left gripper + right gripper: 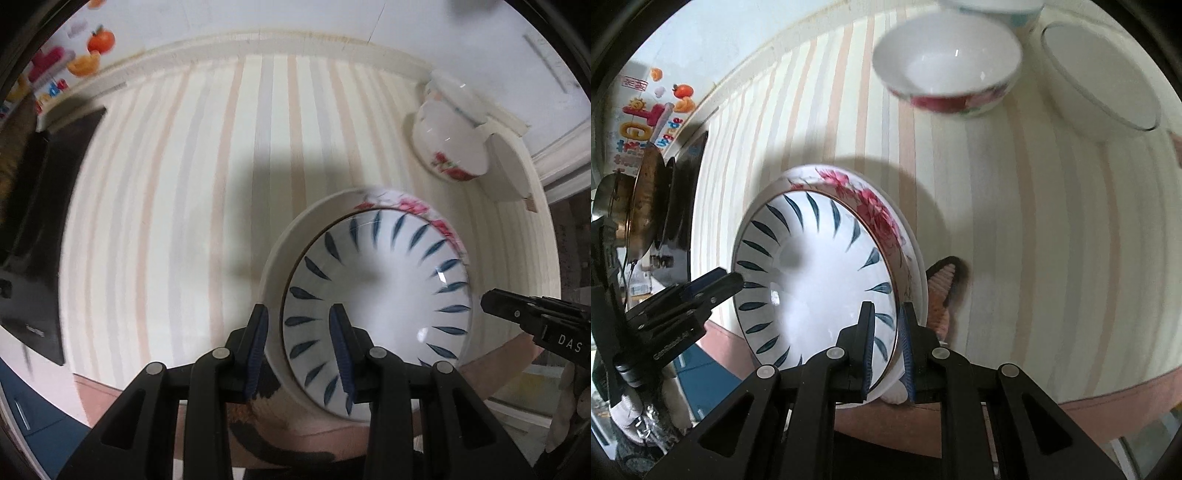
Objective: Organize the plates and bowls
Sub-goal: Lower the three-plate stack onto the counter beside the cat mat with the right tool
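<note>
A stack of plates (380, 291) is held tilted above the striped table: a blue-leaf plate (820, 269) on top, a pink-flower plate (875, 206) and a plain white plate (273, 266) beneath. My left gripper (299, 321) is shut on the stack's near rim. My right gripper (888, 317) is shut on the opposite rim. The right gripper shows in the left wrist view (517, 314); the left gripper shows in the right wrist view (713, 288). A white bowl with red flowers (949, 70) stands on the table beyond.
Stacked white bowls (450, 136) sit at the table's far right corner. Another white bowl (1100, 77) stands right of the flowered one. A black cooktop (40, 229) and a pan (646, 199) lie at the left. The table's front edge (1108, 402) is close.
</note>
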